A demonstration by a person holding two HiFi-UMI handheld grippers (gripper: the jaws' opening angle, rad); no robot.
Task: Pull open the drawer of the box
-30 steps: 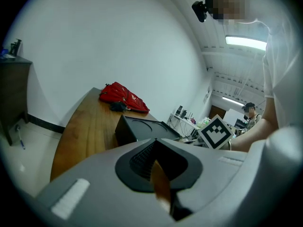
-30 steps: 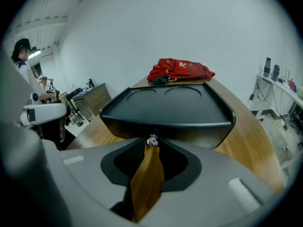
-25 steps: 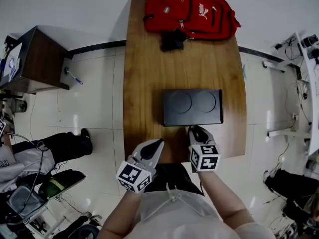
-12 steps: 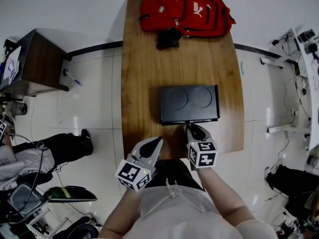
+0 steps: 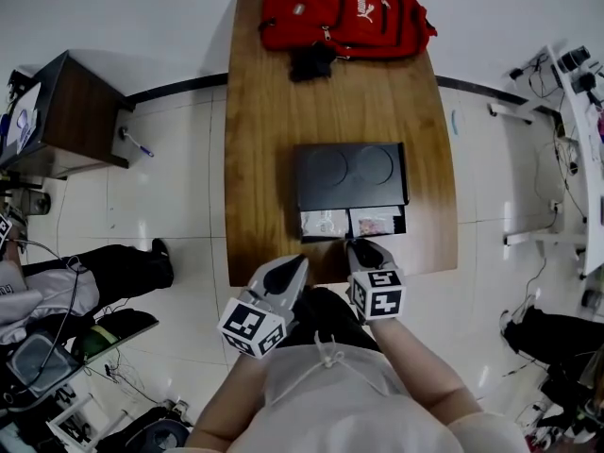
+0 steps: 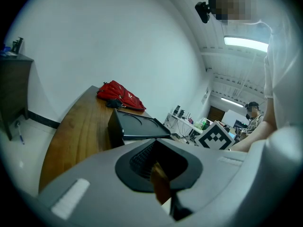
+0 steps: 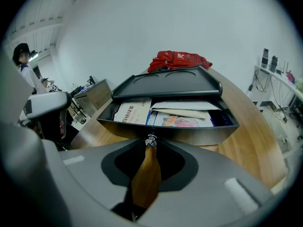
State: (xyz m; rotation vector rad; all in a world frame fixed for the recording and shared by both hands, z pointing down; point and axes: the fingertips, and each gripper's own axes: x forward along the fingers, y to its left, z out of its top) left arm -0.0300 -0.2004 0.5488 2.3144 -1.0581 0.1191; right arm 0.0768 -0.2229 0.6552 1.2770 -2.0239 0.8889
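Note:
A flat black box [image 5: 349,176] with two round dents in its lid lies on the wooden table [image 5: 260,111]. Its drawer [image 5: 352,223] stands pulled out toward me, with booklets and papers [image 7: 135,111] showing inside. My right gripper [image 5: 351,245] is shut on the small metal knob [image 7: 150,140] at the middle of the drawer's front. The left gripper [image 5: 300,264] hovers at the table's near edge, left of the drawer, with its jaws together and nothing held. In the left gripper view the box [image 6: 137,126] lies ahead to the right.
A red backpack [image 5: 340,12] and a small dark bundle [image 5: 310,61] lie at the table's far end. A dark wooden cabinet [image 5: 66,111] stands on the floor to the left. Someone's legs [image 5: 113,272] stretch across the tiles at lower left.
The drawer was closed a second ago and has slid out toward me with the right gripper on its knob. The left gripper has stayed where it was.

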